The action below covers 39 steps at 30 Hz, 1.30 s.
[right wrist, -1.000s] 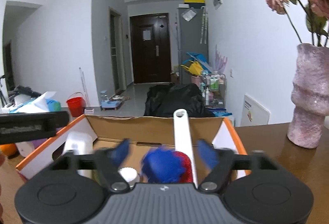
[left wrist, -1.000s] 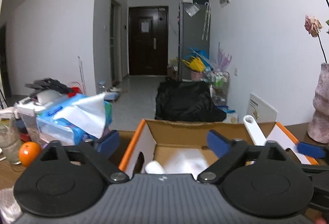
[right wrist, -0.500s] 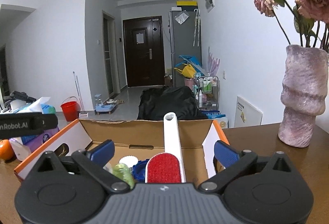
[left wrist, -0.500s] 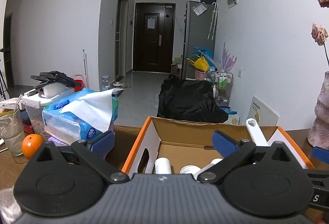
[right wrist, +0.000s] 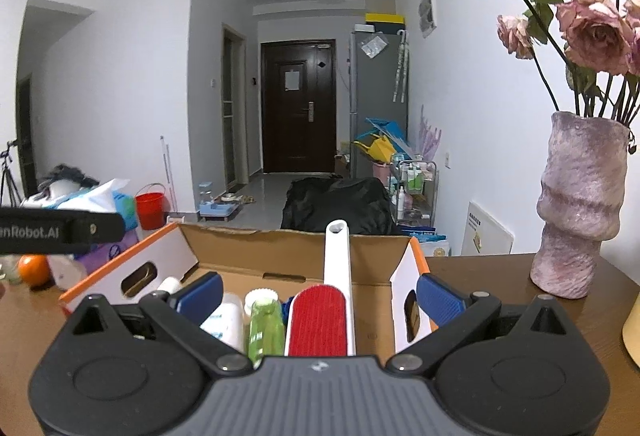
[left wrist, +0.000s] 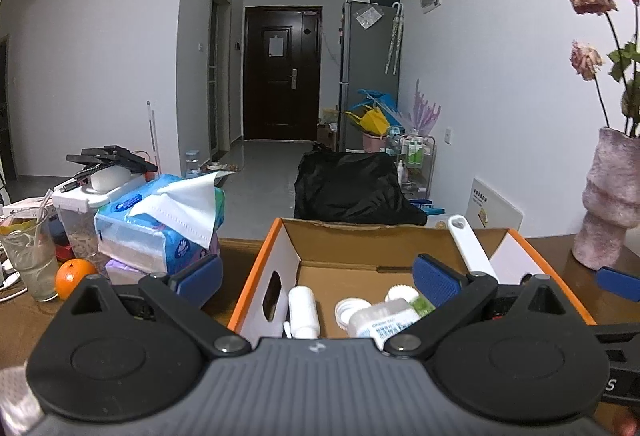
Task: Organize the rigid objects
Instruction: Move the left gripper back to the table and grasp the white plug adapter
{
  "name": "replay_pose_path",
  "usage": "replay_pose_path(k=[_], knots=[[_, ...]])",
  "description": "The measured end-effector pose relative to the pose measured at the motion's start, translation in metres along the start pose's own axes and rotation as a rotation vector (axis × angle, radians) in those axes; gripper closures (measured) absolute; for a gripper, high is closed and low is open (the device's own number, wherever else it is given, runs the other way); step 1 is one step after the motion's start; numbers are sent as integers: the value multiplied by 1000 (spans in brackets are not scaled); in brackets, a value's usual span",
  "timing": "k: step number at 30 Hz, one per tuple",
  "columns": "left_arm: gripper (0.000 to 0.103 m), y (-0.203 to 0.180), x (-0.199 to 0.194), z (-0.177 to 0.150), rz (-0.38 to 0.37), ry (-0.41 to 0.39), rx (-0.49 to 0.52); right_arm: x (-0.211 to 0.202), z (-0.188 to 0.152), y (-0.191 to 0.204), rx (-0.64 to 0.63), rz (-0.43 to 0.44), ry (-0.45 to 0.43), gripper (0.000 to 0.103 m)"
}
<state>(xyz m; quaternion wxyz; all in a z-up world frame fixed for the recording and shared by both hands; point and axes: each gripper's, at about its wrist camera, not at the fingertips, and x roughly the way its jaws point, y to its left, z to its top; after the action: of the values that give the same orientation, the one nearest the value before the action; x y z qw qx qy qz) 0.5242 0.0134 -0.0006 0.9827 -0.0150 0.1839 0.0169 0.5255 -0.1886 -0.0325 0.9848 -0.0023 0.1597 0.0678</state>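
Left wrist view: we see the left hand-held gripper (left wrist: 318,278) released, blue pads spread wide with nothing between them. Beyond it the cardboard box (left wrist: 280,256), orange-edged with white side panels, stands on the brown worktop (left wrist: 236,248). Inside we note a white bottle (left wrist: 303,312) and a second white bottle (left wrist: 384,322) lying on its side, its blue label print too small to read. A white brush handle (left wrist: 470,248) leans on the box's rear wall. Left of the box: a blue tissue pack (left wrist: 160,232), an orange (left wrist: 72,276), a drinking glass (left wrist: 28,260). A pink vase (left wrist: 608,204) stands to the right.

Right wrist view: the right hand-held gripper (right wrist: 318,294) is likewise released, jaws wide apart, gripping nothing. In the box (right wrist: 168,256) lie a red-faced lint brush (right wrist: 318,320) with its white handle pointing away, a green bottle (right wrist: 264,328) just left of it and a white bottle (right wrist: 226,320). At the left edge a black bar (right wrist: 60,230) reads "nRobot.AI"; the first letters are cut off. The vase (right wrist: 580,208) holds dried pink roses (right wrist: 596,32).
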Motion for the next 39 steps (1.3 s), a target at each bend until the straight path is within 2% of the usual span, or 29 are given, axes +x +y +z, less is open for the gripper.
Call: replay_pose_path(k=[11, 22, 39], knots=[[0, 6, -35, -23, -10, 28, -3, -42, -21, -3, -5, 1, 17, 0], [0, 5, -67, -56, -5, 104, 19, -81, -50, -8, -17, -30, 77, 0], [0, -7, -102, -99, 3, 201, 57, -132, -76, -15, -11, -58, 117, 0]])
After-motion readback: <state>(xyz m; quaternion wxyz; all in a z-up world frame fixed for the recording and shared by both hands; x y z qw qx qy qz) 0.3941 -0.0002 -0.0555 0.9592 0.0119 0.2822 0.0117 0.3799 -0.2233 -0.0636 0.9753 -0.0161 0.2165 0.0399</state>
